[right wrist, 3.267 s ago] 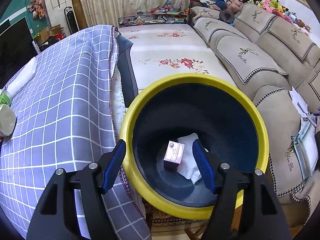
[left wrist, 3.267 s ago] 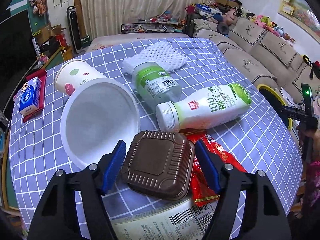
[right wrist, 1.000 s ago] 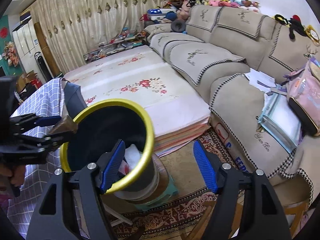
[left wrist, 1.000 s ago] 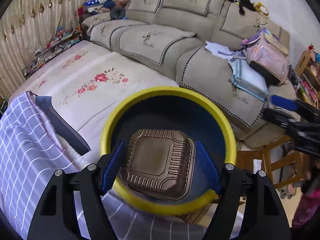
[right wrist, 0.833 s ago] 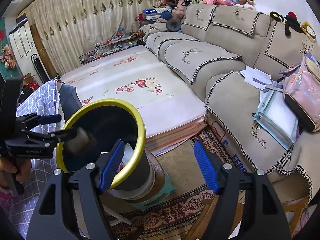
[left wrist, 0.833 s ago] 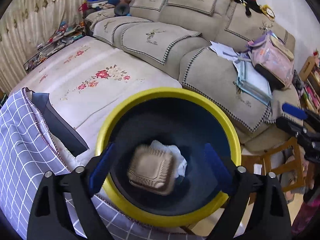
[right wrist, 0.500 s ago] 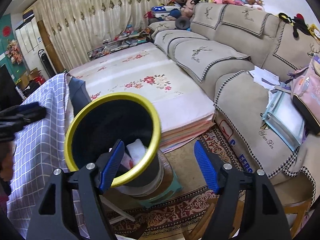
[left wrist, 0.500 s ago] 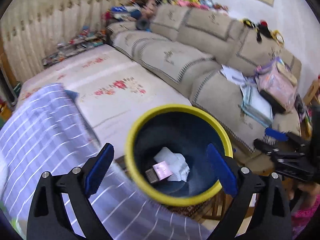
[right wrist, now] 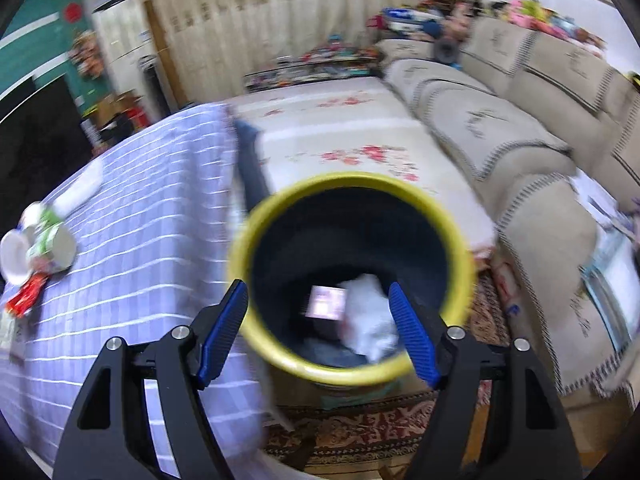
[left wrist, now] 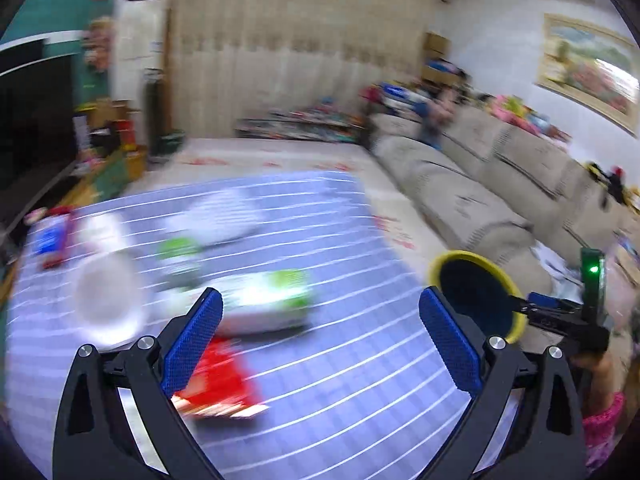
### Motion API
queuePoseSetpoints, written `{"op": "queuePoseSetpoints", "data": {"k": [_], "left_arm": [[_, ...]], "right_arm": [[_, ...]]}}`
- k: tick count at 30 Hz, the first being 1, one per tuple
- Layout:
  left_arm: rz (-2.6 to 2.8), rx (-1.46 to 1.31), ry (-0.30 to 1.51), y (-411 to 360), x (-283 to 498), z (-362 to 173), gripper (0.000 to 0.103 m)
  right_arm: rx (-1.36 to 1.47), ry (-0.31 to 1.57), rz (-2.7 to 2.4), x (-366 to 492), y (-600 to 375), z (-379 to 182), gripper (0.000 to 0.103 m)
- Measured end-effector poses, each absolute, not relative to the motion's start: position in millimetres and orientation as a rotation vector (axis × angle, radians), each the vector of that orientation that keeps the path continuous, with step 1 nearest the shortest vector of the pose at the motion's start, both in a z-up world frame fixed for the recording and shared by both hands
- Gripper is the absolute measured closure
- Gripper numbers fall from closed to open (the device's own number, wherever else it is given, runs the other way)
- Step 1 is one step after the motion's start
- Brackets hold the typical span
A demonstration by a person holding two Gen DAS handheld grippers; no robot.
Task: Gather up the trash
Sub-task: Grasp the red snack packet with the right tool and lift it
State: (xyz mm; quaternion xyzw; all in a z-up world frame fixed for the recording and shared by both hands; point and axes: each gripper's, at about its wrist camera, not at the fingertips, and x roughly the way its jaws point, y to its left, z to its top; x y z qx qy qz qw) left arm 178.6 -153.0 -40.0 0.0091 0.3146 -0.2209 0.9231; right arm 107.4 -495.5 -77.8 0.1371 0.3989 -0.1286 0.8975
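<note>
Your left gripper point(left wrist: 320, 334) had just been opening; it hung wide and empty over the checked tablecloth point(left wrist: 340, 380). Your right gripper point(right wrist: 318, 328) gaped empty above the yellow-rimmed bin point(right wrist: 460, 248).

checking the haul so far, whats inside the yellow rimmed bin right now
In the yellow-rimmed dark bin, a small pinkish box lies beside crumpled white paper. Motion blur and the near rim hide the rest of the bottom.
</note>
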Motion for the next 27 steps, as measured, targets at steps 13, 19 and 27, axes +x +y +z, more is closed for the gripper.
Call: {"op": "queuePoseSetpoints", "data": {"k": [13, 19, 27], "left_arm": [[-0.146, -0.08, 0.609, 16.1, 124.4, -45.7, 0.005], [-0.122, -0.116, 0.609, 47.2, 115.1, -50.9, 0.005], [-0.115, -0.167, 0.62, 63.9, 105.7, -67.4, 0.005]], "right_arm": [[0.141, 0.82, 0.174, 174.6, -299.8, -50.5, 0.034], [0.034, 0.784, 0.333, 162.3, -217.8, -37.5, 0.033], [-0.099, 0.822, 0.381, 166.5, -163.5, -52.8, 0.034]]}}
